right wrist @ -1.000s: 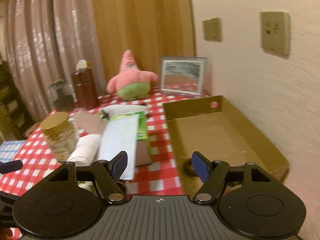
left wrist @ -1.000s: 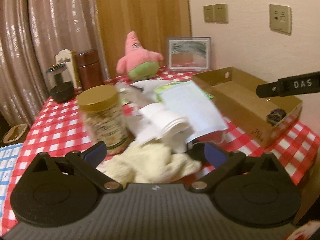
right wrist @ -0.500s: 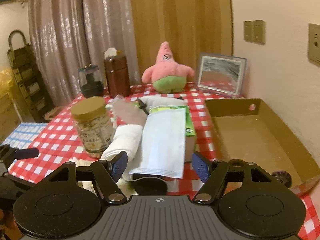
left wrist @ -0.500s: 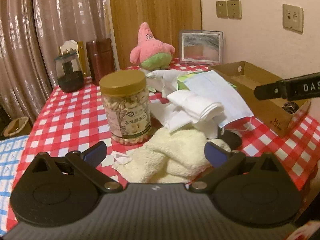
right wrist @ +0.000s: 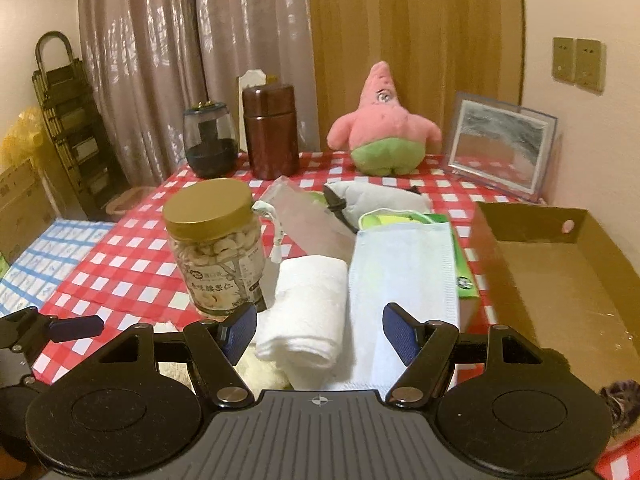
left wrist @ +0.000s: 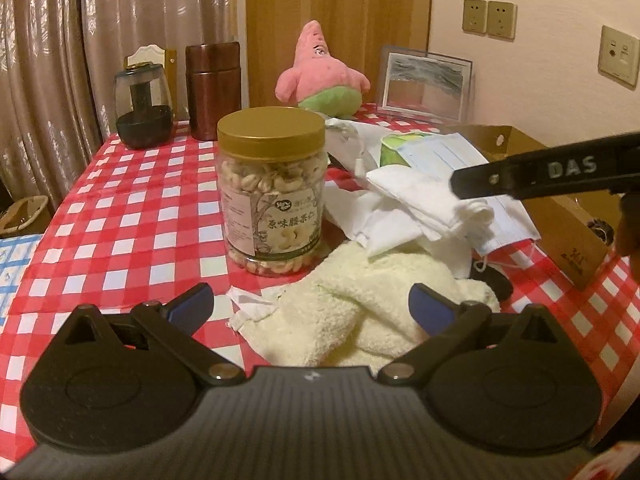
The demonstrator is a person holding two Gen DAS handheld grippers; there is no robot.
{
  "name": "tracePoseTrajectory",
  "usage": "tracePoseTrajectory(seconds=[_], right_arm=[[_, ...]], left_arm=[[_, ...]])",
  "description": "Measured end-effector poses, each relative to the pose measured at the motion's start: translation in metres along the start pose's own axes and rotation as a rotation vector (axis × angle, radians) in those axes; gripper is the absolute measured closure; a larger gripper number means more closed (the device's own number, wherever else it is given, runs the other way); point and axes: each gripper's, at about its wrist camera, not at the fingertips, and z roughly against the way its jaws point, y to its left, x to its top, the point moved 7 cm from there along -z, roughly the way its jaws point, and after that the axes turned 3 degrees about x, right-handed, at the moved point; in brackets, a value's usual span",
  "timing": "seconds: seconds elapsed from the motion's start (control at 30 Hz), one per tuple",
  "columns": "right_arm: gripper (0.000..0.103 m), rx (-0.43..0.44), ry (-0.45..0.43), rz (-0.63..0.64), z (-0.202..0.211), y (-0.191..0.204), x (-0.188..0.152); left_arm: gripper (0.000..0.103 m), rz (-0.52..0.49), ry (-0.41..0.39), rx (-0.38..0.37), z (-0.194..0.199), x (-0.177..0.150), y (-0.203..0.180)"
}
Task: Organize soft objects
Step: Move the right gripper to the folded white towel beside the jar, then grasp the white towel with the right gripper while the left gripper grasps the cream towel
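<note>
Cream towel (left wrist: 360,312) between your left gripper's (left wrist: 312,306) open jaws, folded white cloth (right wrist: 308,312) between your right gripper's (right wrist: 320,334) open jaws, nothing gripped.

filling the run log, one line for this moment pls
left tool open over cream towel | right tool open over white cloth | box nearly empty

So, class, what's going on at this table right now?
A person holds a two-finger gripper in each hand over a checked table piled with soft things. The left gripper is open above a cream towel, not touching it. The right gripper is open over a rolled white cloth and a face mask. Nothing is held yet. The cardboard box alongside is nearly empty, with just a dark hair tie. A nut jar stands beside the pile.
</note>
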Motion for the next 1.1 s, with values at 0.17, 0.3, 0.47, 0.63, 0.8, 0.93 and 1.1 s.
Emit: tracePoseTrajectory(seconds=[0.17,0.3,0.47,0.63,0.8,0.93,1.1], right_arm=[[0.033,0.002,0.032,0.01,-0.019,0.006,0.001],[0.033,0.009,0.06,-0.004,-0.03,0.004,-0.001],[0.048,0.012,0.095,-0.006,-0.038,0.004,-0.006],[0.06,0.008,0.106,-0.002,-0.041,0.005,-0.009],[0.075,-0.005,0.11,0.011,-0.04,0.006,-0.009],[0.083,-0.009,0.1,0.022,-0.037,0.006,-0.009],[0.083,-0.014,0.05,0.018,-0.026,0.003,-0.003]], left_arm=[[0.0,-0.005,0.015,0.015,-0.006,-0.002,0.003],[0.0,0.01,0.028,0.03,-0.01,-0.005,0.008],[0.0,0.04,0.032,0.049,-0.012,-0.004,0.015],[0.0,0.038,0.029,0.045,-0.013,-0.004,0.014],[0.0,0.042,0.029,0.047,-0.013,-0.005,0.014],[0.0,0.041,0.029,0.043,-0.013,-0.005,0.014],[0.0,0.041,0.026,0.029,-0.013,-0.006,0.01]])
